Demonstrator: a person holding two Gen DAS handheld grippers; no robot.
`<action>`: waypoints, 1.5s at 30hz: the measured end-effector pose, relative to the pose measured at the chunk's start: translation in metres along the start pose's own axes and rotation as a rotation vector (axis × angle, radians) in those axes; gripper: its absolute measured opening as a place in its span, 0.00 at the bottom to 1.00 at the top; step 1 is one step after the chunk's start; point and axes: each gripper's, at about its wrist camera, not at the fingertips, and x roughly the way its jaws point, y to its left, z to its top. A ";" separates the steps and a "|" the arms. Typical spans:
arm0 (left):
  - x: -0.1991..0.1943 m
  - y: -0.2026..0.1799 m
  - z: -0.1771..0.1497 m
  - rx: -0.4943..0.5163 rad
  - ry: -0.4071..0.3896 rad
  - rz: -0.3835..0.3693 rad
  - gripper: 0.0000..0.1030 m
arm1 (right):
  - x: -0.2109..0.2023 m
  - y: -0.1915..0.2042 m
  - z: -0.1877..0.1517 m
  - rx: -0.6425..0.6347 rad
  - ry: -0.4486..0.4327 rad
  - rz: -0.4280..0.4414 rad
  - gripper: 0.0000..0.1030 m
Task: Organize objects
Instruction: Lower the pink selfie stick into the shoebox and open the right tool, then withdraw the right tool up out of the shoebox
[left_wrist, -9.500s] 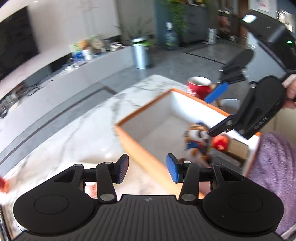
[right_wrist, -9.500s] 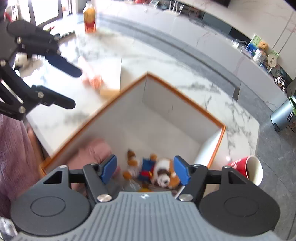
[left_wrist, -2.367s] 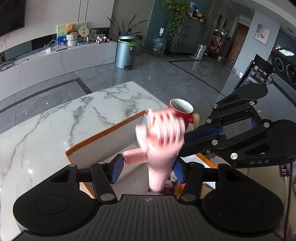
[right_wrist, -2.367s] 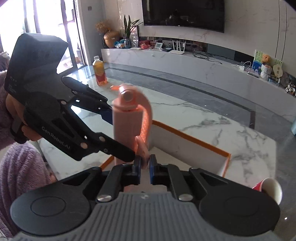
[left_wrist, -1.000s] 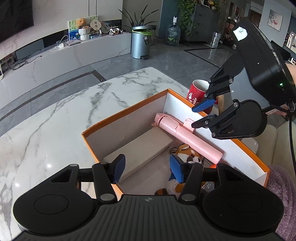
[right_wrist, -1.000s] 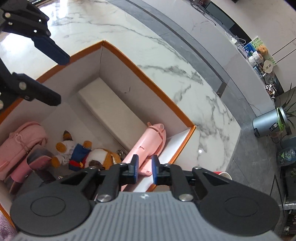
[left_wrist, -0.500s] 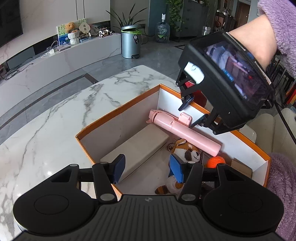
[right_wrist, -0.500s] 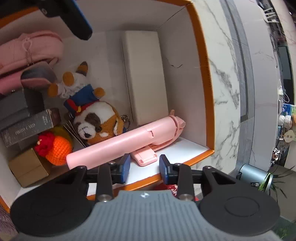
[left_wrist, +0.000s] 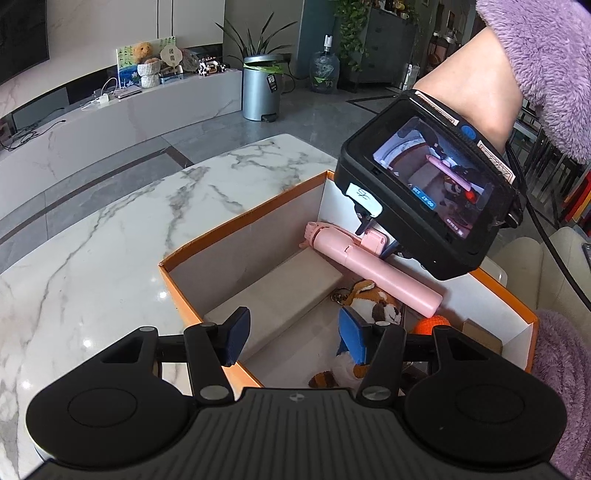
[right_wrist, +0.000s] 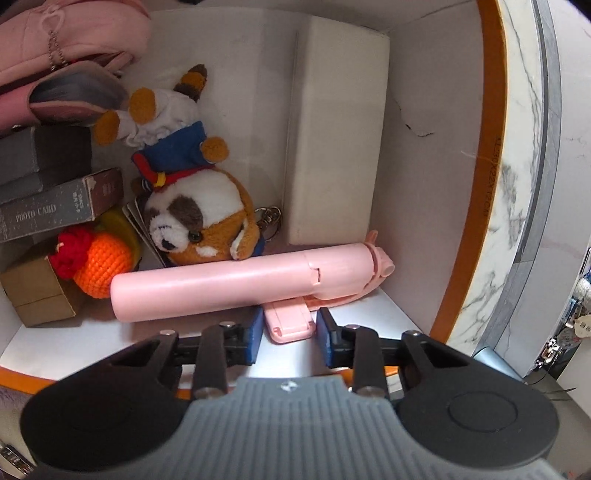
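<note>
We note a white marble table top with grey veining, glossy, catching small light spots. Beyond it lies a grey tiled floor with a darker inlaid band. A long pale low cabinet runs along the far wall; on it we see a small teddy bear before a green card, a white pot, cables and small figurines. Just beside the cabinet's end stands a silver pedal bin, with a leafy plant behind. Farther back, a large water bottle sits by dark shelving draped with trailing greenery. A dark screen hangs at far left.
</note>
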 end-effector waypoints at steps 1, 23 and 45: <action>-0.001 0.000 0.000 -0.002 -0.003 0.000 0.61 | -0.003 0.002 -0.001 -0.009 -0.004 -0.010 0.31; -0.045 0.014 -0.012 -0.030 -0.063 0.051 0.61 | -0.125 -0.016 0.021 0.142 -0.170 -0.031 0.00; -0.022 0.019 -0.014 -0.031 -0.011 0.049 0.61 | -0.024 -0.014 0.009 0.266 -0.258 0.072 0.43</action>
